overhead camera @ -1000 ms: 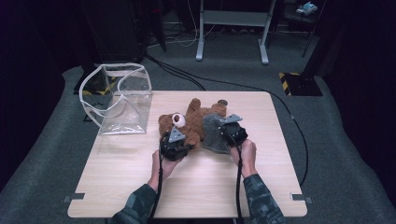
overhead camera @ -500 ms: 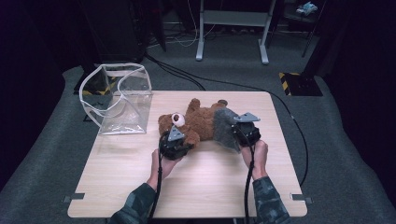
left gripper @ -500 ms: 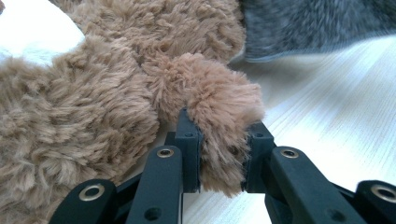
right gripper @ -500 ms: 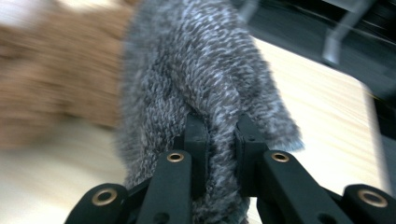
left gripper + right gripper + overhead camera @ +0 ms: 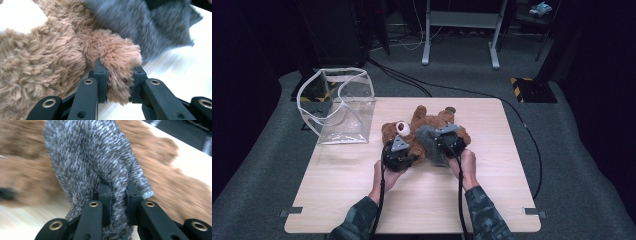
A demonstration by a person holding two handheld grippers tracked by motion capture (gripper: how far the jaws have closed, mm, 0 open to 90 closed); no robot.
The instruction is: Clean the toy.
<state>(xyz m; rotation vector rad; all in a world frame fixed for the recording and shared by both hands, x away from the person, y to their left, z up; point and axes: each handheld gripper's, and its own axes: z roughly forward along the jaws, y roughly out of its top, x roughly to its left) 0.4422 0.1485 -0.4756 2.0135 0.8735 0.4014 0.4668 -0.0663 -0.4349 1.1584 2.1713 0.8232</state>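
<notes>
High view showed me the table (image 5: pixel 362 200) first, pale wood, with a clear bag (image 5: pixel 339 107) standing open at its far left corner. Near the middle lay the bear (image 5: pixel 424 122), a brown plush sprawled flat, apart from the bag and to its right. Over its near side sat a grey garment (image 5: pixel 429 145), knitted and fuzzy, bunched against the bear's body and not yet pulled on properly as far as I could judge.

I had the left gripper (image 5: pixel 118 86) closed on the bear's paw (image 5: pixel 120 60); in the left gripper view the fur bulged out between both pads, so the hold was firm, with the jaws kept a little apart by the stuffing. The right gripper (image 5: pixel 117 202) was pinched nearly shut on a fold of the garment, grey pile squeezed between the jaws and trailing down below them in the right gripper view, where the picture was blurred.

My reading was that the dressing stood somewhere in its middle. Both grips were in place, one steadying the toy and one working the cloth. Left to do: drawing the garment over the limb and body and smoothing it down. Whether any arm was already through a sleeve I could not tell.
</notes>
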